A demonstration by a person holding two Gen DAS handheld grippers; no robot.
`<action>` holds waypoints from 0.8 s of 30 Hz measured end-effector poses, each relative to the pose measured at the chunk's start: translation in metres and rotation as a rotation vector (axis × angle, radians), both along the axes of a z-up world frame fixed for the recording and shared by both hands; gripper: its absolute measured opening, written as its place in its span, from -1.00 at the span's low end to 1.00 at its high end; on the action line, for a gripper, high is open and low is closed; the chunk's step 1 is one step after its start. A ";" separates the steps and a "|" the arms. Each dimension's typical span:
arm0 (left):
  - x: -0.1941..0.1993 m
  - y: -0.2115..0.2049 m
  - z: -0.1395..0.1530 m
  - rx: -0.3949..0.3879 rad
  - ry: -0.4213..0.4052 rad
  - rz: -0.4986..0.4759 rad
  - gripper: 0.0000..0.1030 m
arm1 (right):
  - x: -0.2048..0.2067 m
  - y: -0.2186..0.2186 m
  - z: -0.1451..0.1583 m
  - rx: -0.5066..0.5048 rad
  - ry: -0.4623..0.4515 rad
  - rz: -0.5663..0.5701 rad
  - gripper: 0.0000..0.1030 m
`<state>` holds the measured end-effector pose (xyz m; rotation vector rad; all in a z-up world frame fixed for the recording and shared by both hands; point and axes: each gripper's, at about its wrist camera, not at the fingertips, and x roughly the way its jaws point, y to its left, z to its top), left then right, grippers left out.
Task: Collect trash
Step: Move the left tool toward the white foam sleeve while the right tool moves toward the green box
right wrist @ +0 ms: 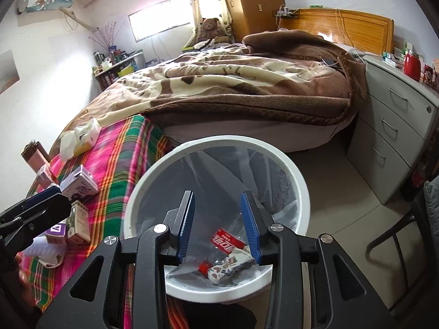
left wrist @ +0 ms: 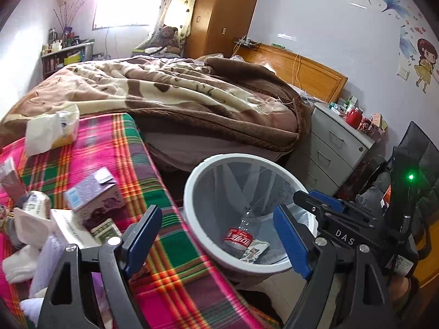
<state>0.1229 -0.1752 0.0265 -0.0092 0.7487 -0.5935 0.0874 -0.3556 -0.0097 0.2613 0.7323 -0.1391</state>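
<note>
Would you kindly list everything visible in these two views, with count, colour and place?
Bin: one, white with a clear liner, on the floor beside the bed.
Bottle: one, clear with a red label, inside the bin.
Wrapper: one, white and patterned, inside the bin.
Plaid cloth: one, pink, green and orange, on the bed's near end.
Cartons: several, purple and pink, on the plaid cloth.
Tissue pack: one, white and yellow, on the plaid cloth's far edge.
Blanket: one, brown and cream, over the bed.
Drawer unit: one, grey, beside the bed.
Jar: one, red, on the drawer unit.
Wardrobe: one, wooden, far corner.
Left claw: one, black with blue pads, open, empty.
Right claw: one, same colours, over the bin, open, empty.
</note>
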 end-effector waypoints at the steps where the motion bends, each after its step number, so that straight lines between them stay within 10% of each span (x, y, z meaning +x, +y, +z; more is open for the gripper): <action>1: -0.003 0.007 0.001 -0.002 -0.006 0.008 0.64 | -0.001 0.003 0.001 -0.002 -0.006 0.006 -0.22; 24: -0.046 0.149 -0.012 0.049 -0.051 0.225 0.66 | 0.006 0.096 -0.006 0.028 -0.032 0.239 0.01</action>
